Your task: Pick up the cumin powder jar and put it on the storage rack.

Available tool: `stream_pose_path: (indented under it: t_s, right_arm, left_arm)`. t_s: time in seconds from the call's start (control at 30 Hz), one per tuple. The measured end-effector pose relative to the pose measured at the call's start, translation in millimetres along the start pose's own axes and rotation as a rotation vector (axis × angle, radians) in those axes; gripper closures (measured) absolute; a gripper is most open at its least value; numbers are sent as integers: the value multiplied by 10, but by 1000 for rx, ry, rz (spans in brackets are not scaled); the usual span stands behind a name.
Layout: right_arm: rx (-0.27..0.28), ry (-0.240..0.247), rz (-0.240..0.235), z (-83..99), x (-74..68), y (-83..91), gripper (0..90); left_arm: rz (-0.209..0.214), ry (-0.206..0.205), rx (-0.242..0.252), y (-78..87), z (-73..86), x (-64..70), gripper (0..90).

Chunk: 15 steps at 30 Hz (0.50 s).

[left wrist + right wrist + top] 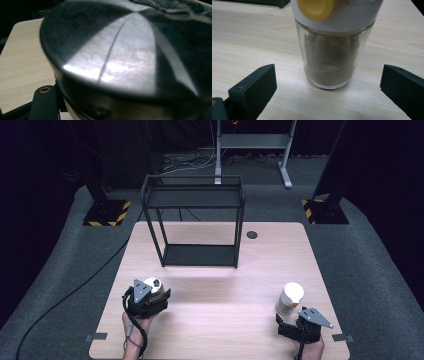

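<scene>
At the table's (220, 310) near left, the left gripper (150, 302) is closed around a jar with a shiny metal lid (120, 57), which looms large and close in the left gripper view. A black wire shelf (195, 220) stands at the middle back. At the near right, the right gripper (328, 92) waits with its jaws spread wide, holding nothing, just short of a glass shaker (329, 57) of brown powder standing upright.

Metal-lidded jar (154, 287): stood upright near the table's 8 o'clock corner, shiny brushed-steel lid, held between the left gripper's jaws.
Spice jar (290, 298): clear glass, brown powder inside, white-and-yellow cap, stood upright at 4 o'clock, untouched.
</scene>
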State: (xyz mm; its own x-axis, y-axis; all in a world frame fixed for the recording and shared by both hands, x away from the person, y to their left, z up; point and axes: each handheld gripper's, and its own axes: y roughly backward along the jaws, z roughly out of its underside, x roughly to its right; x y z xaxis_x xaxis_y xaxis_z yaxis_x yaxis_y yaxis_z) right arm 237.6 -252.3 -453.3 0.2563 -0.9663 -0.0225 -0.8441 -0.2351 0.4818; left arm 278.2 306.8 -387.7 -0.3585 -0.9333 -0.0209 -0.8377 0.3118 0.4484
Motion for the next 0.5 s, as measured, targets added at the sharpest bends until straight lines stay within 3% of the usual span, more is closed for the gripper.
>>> stream_pose_path:
  t_s: [0.2, 0.5]
  right_arm:
    - [-3, -1, 2, -5, -3, -2, 0]
    - [-7, -3, -5, -8, 12, 1, 0]
  left_arm:
    - [23, -37, 1, -74, -159, 23, 305]
    - [51, -39, -5, -174, -290, 28, 305]
